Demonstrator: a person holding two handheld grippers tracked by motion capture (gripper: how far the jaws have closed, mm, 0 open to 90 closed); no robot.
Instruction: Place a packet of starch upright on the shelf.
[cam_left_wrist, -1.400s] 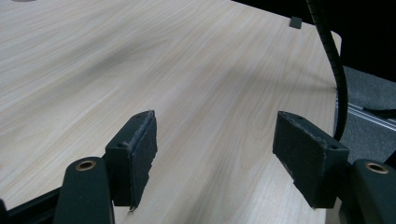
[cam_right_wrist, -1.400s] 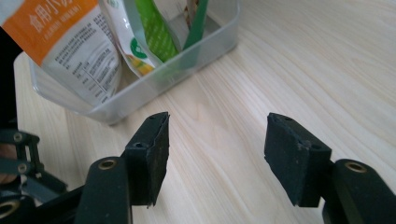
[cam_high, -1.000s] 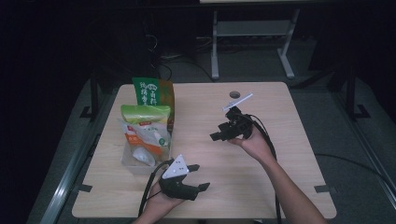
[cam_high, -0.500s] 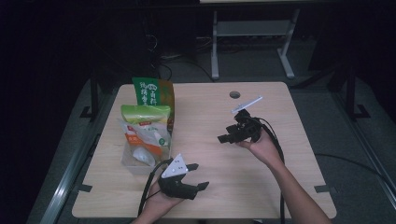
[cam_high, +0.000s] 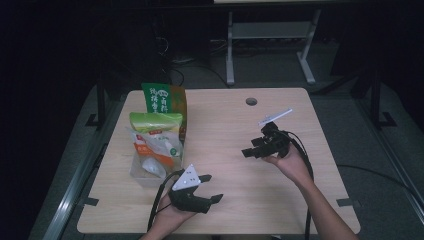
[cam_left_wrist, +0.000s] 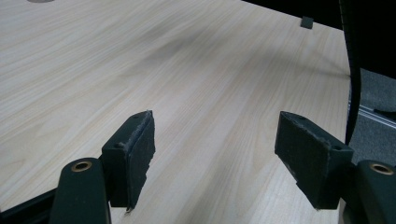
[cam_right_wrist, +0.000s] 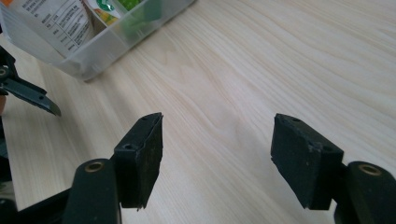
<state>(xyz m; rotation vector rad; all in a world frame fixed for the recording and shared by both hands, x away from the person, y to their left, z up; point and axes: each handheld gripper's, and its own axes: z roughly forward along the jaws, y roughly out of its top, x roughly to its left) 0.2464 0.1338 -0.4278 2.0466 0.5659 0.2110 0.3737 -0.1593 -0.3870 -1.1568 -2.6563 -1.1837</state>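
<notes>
Pale wood-grain counter (cam_high: 225, 125) stands in a dark room. At its left side a clear plastic bin (cam_high: 145, 172) holds snack bags (cam_high: 155, 132). The left gripper (cam_high: 212, 188) rests near the front edge, just beside the bin, jaws spread wide with nothing between them. The right gripper (cam_high: 247, 151) hovers well apart from the bin, pointing toward it; its jaws have just been opening and hold nothing.

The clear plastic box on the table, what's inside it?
The clear plastic box holds snack bags: a see-through bag with an orange label in front and a green bag with white writing standing behind it. The front bag covers the green bag's lower part and the box's bottom.
</notes>
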